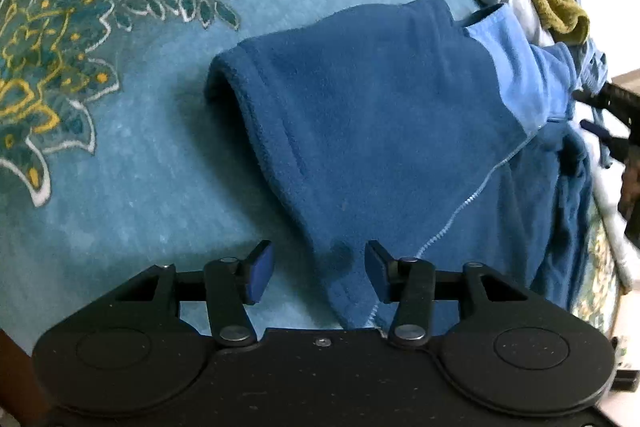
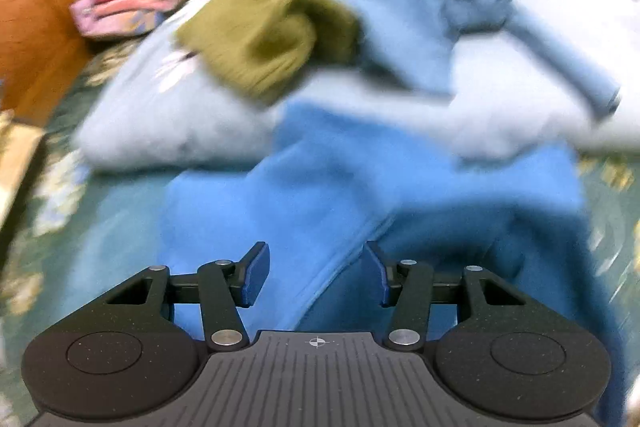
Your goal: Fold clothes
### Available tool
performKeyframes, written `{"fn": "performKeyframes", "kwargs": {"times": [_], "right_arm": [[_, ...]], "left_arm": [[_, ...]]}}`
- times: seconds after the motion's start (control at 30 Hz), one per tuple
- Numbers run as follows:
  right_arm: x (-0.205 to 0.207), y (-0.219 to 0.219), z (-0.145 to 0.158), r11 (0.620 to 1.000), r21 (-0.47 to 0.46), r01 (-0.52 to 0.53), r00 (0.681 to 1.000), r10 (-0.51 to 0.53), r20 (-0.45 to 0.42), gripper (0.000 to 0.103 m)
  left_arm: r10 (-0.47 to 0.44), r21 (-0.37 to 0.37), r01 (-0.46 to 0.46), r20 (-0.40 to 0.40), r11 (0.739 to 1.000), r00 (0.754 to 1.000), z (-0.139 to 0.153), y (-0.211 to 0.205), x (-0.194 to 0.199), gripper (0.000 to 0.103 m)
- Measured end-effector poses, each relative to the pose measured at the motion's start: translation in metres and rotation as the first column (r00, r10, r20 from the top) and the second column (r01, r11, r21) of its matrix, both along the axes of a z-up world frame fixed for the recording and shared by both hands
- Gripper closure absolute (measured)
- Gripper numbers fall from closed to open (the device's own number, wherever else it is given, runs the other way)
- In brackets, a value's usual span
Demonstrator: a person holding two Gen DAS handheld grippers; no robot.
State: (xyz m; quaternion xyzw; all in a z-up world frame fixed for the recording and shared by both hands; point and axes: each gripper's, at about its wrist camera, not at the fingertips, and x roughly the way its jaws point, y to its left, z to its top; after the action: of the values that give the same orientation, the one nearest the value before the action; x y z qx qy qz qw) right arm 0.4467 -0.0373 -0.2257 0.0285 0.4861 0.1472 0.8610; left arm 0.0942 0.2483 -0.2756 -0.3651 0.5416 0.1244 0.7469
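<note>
Looking down my left gripper [image 1: 319, 273], I see its jaws standing apart with nothing pinched; the lower corner of the dark blue fleece [image 1: 380, 115] lies on the bed just ahead of and between the pads, not gripped. I read that as a corner set down so the garment can lie flat on the teal patterned bedspread [image 1: 152, 155]. Ahead of this gripper the fleece rises in a loose hump, one hemmed opening gaping to the front left, so it is not flattened yet. A lighter blue panel [image 1: 516, 67] shows ahead and to the right.

My right gripper [image 2: 316, 273] is likewise apart and empty. Its view is smeared, so I cannot tell fine detail, but blue fleece lies directly under and ahead of it, a seam running between the pads. Further ahead sits a pale quilt [image 2: 168, 115] carrying an olive garment [image 2: 272, 43] and a light blue garment [image 2: 472, 7], apparently waiting their turn. I judge both grippers need fresh holds on the fleece's edges next.
</note>
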Motion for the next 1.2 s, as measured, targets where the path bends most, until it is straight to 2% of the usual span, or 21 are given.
{"fn": "performKeyframes", "kwargs": {"times": [0.03,0.1,0.23,0.33,0.43,0.53,0.63,0.7,0.8,0.93,1.03,1.1,1.2], "right_arm": [[0.011,-0.003,-0.002,1.0,-0.012,0.009,1.0,-0.009,0.003,0.053],[0.029,-0.007,-0.009,1.0,-0.019,0.009,1.0,-0.01,-0.017,0.041],[0.045,-0.005,-0.025,0.999,0.027,-0.023,0.997,0.025,-0.079,0.042],[0.038,0.002,-0.031,0.994,0.06,-0.09,0.99,0.096,-0.104,0.04],[0.029,-0.001,-0.04,0.988,0.104,-0.112,0.981,0.127,-0.148,0.04],[0.021,-0.01,-0.048,0.988,0.133,-0.08,0.976,0.104,-0.192,0.042],[0.01,-0.02,-0.049,0.974,0.224,-0.029,0.969,0.082,-0.232,0.044],[0.001,-0.018,-0.052,0.959,0.282,-0.028,0.957,0.107,-0.27,0.046],[-0.01,-0.009,-0.058,0.953,0.304,-0.015,0.941,0.116,-0.318,0.046],[-0.021,0.001,-0.057,0.935,0.355,0.002,0.943,0.116,-0.311,0.047],[-0.021,0.002,-0.061,0.928,0.369,0.049,0.944,0.077,-0.32,0.064],[-0.02,-0.003,-0.063,0.904,0.415,0.101,0.941,0.049,-0.336,0.074],[-0.02,-0.005,-0.064,0.89,0.44,0.118,0.934,0.051,-0.354,0.074]], "left_arm": [[0.001,-0.003,-0.001,-0.001,1.0,1.0,-0.001,0.002,0.0,0.055],[0.006,-0.028,-0.005,0.003,1.0,1.0,-0.003,0.006,0.0,0.054],[-0.003,-0.047,0.003,0.009,0.999,1.0,-0.005,0.009,-0.001,0.053],[0.004,-0.057,-0.003,0.012,0.998,1.0,-0.005,0.01,0.0,0.053],[0.008,-0.074,-0.006,0.02,0.997,1.0,-0.005,0.011,-0.001,0.053],[0.011,-0.1,-0.009,0.027,0.995,1.0,-0.004,0.011,0.0,0.053],[0.013,-0.125,-0.009,0.035,0.992,0.999,-0.004,0.009,0.001,0.053],[0.014,-0.143,-0.008,0.038,0.99,0.999,-0.005,0.007,0.002,0.053],[0.015,-0.166,-0.01,0.031,0.986,0.999,-0.008,0.003,0.004,0.053],[-0.002,-0.178,0.007,0.03,0.984,1.0,-0.011,-0.002,0.003,0.053],[0.007,-0.178,-0.002,0.026,0.984,1.0,-0.013,-0.003,0.003,0.053],[0.015,-0.179,-0.008,0.037,0.984,0.999,-0.012,-0.003,0.002,0.053],[0.017,-0.192,-0.01,0.037,0.981,0.999,-0.015,-0.001,-0.001,0.053]]}}
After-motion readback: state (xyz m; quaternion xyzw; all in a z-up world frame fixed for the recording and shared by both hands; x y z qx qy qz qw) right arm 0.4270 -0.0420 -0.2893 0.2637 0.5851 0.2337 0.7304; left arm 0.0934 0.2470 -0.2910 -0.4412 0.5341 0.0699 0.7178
